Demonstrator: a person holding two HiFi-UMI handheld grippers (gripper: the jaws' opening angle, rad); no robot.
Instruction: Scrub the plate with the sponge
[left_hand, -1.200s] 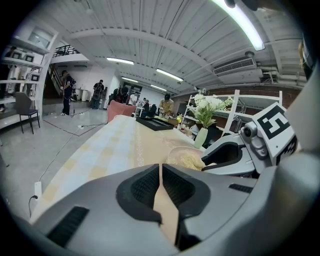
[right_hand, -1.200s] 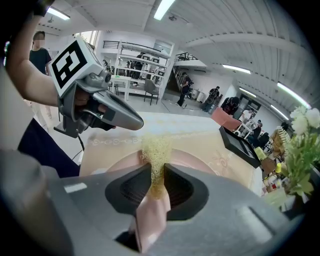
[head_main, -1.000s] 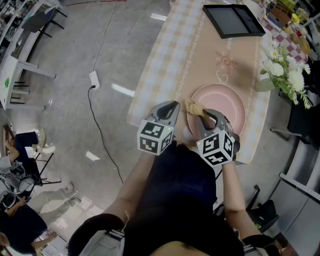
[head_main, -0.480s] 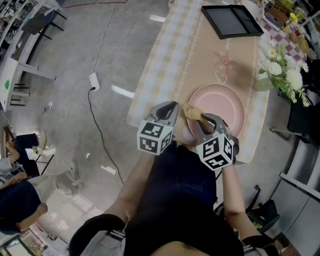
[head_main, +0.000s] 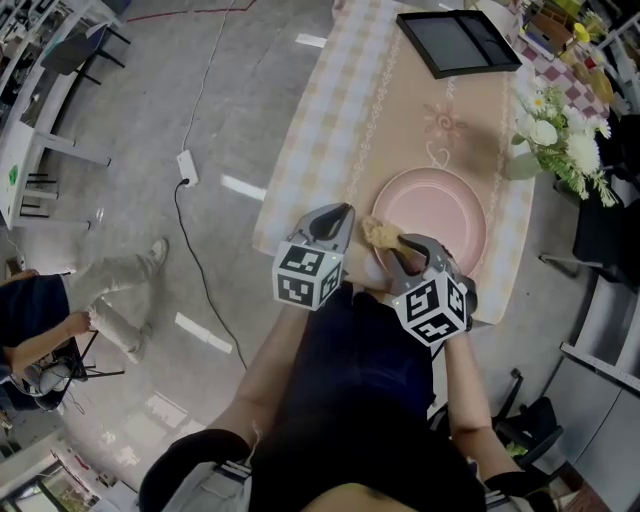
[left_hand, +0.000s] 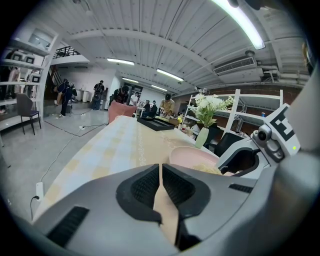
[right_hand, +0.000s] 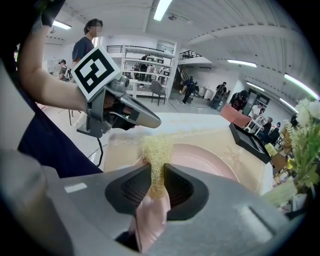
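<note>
A pink plate (head_main: 440, 215) lies near the table's front edge. My right gripper (head_main: 399, 248) is shut on a yellow sponge (head_main: 380, 234), which sits over the plate's near-left rim. In the right gripper view the sponge (right_hand: 156, 152) is squeezed between the jaws above the plate (right_hand: 200, 160). My left gripper (head_main: 338, 217) is shut with nothing in it, just left of the plate over the tablecloth. In the left gripper view its jaws (left_hand: 160, 175) are pressed together, with the plate (left_hand: 192, 157) and sponge (left_hand: 210, 170) to the right.
The table (head_main: 360, 110) carries a beige patterned cloth. A black tray (head_main: 460, 42) lies at its far end. White flowers in a vase (head_main: 555, 135) stand right of the plate. A cable and power strip (head_main: 187, 160) lie on the floor, where a person (head_main: 60, 310) walks.
The right gripper with the sponge has slid a little toward the plate's near-left rim. The left gripper has barely moved. A person on the floor at left has walked further into view.
</note>
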